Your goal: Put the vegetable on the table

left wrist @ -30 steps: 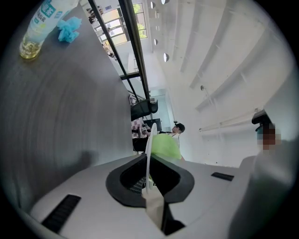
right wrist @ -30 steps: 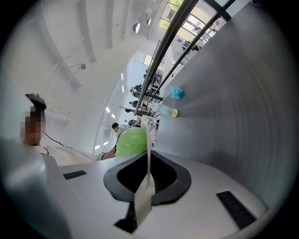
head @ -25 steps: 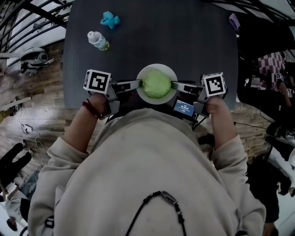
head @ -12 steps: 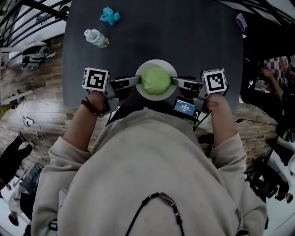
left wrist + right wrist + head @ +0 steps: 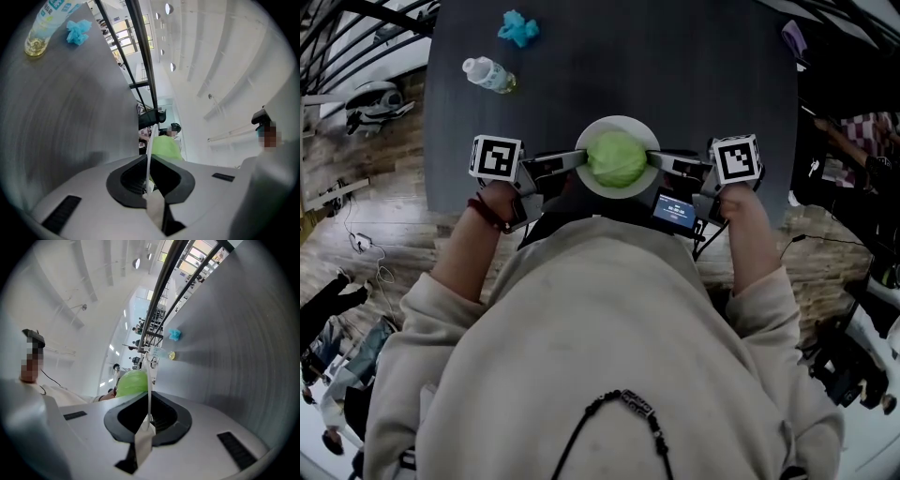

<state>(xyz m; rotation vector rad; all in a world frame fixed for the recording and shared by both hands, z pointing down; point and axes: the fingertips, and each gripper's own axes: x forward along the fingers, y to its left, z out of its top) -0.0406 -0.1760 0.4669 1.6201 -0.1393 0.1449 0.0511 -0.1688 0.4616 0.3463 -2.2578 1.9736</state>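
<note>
We hold a white plate point(image 5: 619, 122) from both sides. The left gripper point(image 5: 577, 160) pinches its left rim and the right gripper point(image 5: 656, 162) pinches its right rim. In each gripper view the fingers are squeezed almost fully together, with only the thin edge of the plate between them. We think two grips are used so the plate sits level and does not tip.

The vegetable point(image 5: 617, 159) is a round green ball, like a cabbage. It sits in the middle of the plate. A ball can roll, so a level plate matters here.

The plate is at the middle of the near edge of the table point(image 5: 703, 75), right in front of our body. We cannot tell if its bottom touches the table or hangs just above it.

A plastic bottle point(image 5: 487, 75) and a small blue thing point(image 5: 517, 28) lie near the far left corner, well apart from the plate, so nothing is in the way. We judge the job is nearly done. What is left is to rest the plate and let go.
</note>
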